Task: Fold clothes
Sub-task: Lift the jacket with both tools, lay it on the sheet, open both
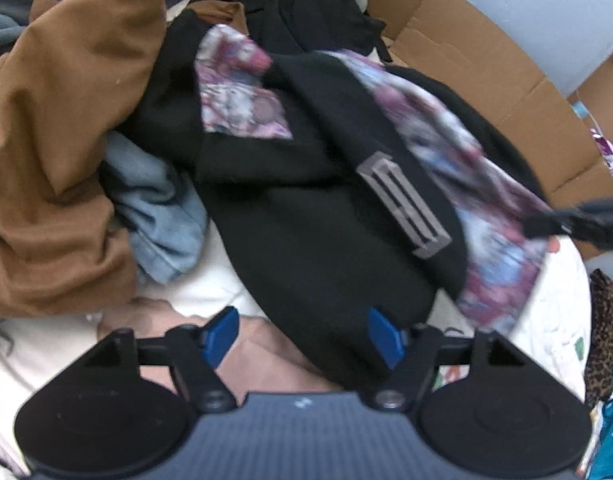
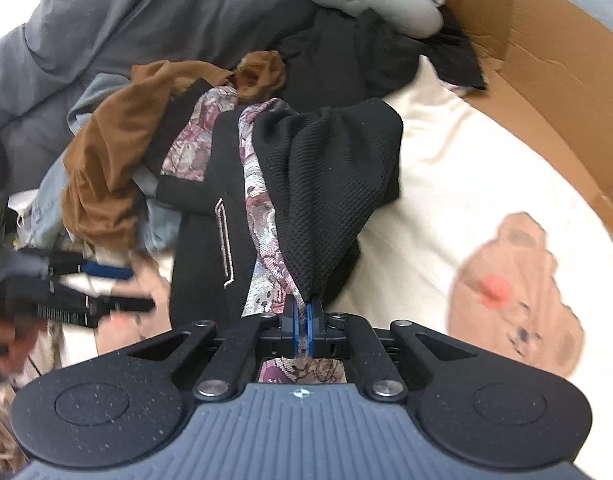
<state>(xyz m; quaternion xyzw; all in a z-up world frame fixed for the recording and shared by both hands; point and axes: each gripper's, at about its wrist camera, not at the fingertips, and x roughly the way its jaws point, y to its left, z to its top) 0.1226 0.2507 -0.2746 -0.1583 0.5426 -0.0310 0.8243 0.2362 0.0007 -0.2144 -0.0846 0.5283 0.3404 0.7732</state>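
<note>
A rumpled brown cloth (image 1: 62,152) lies far left on the cream sheet (image 2: 446,184). The left gripper (image 1: 302,336) stands open, nothing between its 2 blue pads. Right of it, the right gripper (image 2: 302,330) is clamped on the black jacket with floral lining (image 2: 322,184).

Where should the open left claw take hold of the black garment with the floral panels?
Grip the black garment at its near black hem edge, approaching from above. That edge lies between the left claw's open jaws, on the cream sheet, clear of the pile. The right claw already pinches the floral edge.
</note>
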